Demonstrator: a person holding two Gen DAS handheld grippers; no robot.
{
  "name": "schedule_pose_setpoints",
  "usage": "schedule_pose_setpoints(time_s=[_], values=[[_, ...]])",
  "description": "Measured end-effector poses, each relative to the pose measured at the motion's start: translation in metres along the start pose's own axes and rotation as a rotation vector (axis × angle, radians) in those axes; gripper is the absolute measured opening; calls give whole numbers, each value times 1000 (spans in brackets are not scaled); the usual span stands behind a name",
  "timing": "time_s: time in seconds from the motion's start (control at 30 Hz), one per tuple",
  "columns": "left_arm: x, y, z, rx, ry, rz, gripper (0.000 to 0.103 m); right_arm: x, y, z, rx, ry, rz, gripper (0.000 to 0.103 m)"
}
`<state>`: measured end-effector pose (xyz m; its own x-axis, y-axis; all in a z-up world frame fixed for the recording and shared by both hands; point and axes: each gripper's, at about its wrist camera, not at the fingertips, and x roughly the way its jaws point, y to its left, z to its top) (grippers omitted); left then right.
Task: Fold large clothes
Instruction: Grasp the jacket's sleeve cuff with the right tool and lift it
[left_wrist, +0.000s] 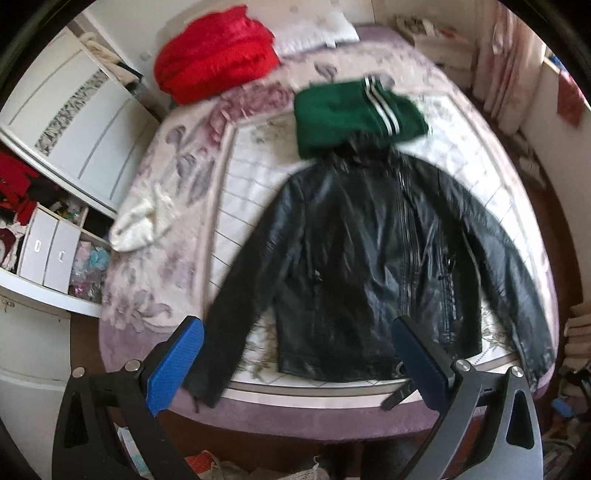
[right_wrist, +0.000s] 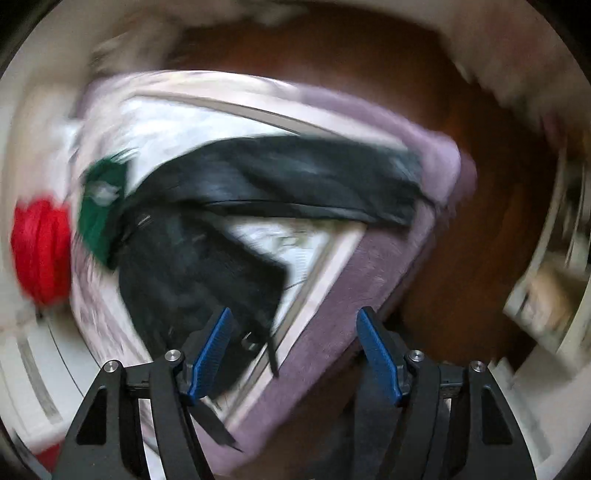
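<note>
In the left wrist view a black leather jacket (left_wrist: 369, 258) lies spread front-up across the middle of the frame on a bed (left_wrist: 166, 206) with a floral quilt, zip running down its centre, both sleeves angled out toward the lower left and lower right. Its hem sits just above the left tongs (left_wrist: 299, 347), which hang released at the bottom of the frame, blue pads wide apart and grasping nothing; the right-hand pad overlaps the jacket's lower hem in the picture, but contact cannot be told. Above the collar, touching it, lies a folded green garment with white stripes (left_wrist: 354, 114). A red bundle (left_wrist: 218, 51) rests at the upper left of the frame beside a white pillow (left_wrist: 314, 29), and a cream knitted item (left_wrist: 136, 225) lies at the bed's left edge. An open wardrobe (left_wrist: 55, 147) fills the far left.

The right wrist view is heavily blurred. The right tongs (right_wrist: 295, 350) are released at the bottom centre, pads well apart, empty. The jacket (right_wrist: 207, 280) appears in the centre-left of the frame, its hem near the left pad, one sleeve stretching toward the upper right.
</note>
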<state>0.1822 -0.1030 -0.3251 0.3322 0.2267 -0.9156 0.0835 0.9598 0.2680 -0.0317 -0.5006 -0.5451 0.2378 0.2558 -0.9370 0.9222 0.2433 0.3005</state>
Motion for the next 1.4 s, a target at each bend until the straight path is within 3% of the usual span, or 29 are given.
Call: schedule_pose_setpoints(time_s=[0.17,0.27,0.33,0.37,0.43,0.5,0.67,0.7,0.73,0.83,0.87,0.9,0.93,0.97,1.0,1.17,1.2,1.23,1.27,1.3,1.4], values=[[86,-51,-11,10,140,-30,103,112,-83,39,282,25,116,72],[120,-76,-20,41,177,-27,103,157,-103,46,400,26,193,72],[139,-90,-21,62,188,-26,103,173,-113,46,443,-32,211,64],[147,-95,-20,71,189,-34,103,176,-118,44,460,-74,246,62],[157,-103,-19,86,180,-45,103,170,-121,37,461,-159,251,38],[168,-114,-17,108,163,-64,103,162,-118,30,443,-231,269,27],[190,-131,-19,133,162,-89,103,172,-106,31,384,-302,313,28],[193,-133,-19,134,165,-93,103,169,-106,30,392,-306,341,36],[196,-134,-20,133,166,-95,103,168,-108,33,401,-307,379,51],[204,-136,-22,126,174,-101,103,181,-113,39,436,-315,462,66],[207,-137,-22,123,175,-98,103,181,-114,39,443,-321,468,66],[208,-137,-23,123,177,-97,103,179,-115,39,447,-339,470,64],[208,-137,-23,121,176,-99,103,175,-115,35,455,-377,459,39],[208,-136,-22,120,172,-100,103,169,-115,35,458,-401,440,22],[207,-135,-22,120,164,-97,103,164,-113,34,455,-419,438,16],[209,-134,-22,114,151,-92,103,154,-108,45,353,-426,424,19],[210,-134,-23,111,151,-91,103,156,-108,50,354,-426,432,24],[211,-134,-23,109,149,-87,103,157,-107,58,355,-427,439,38],[212,-133,-22,106,147,-83,103,158,-106,65,356,-428,439,40],[213,-133,-21,104,145,-83,103,159,-105,71,370,-436,425,40],[212,-131,-20,91,136,-85,103,143,-99,74,382,-492,379,14]])
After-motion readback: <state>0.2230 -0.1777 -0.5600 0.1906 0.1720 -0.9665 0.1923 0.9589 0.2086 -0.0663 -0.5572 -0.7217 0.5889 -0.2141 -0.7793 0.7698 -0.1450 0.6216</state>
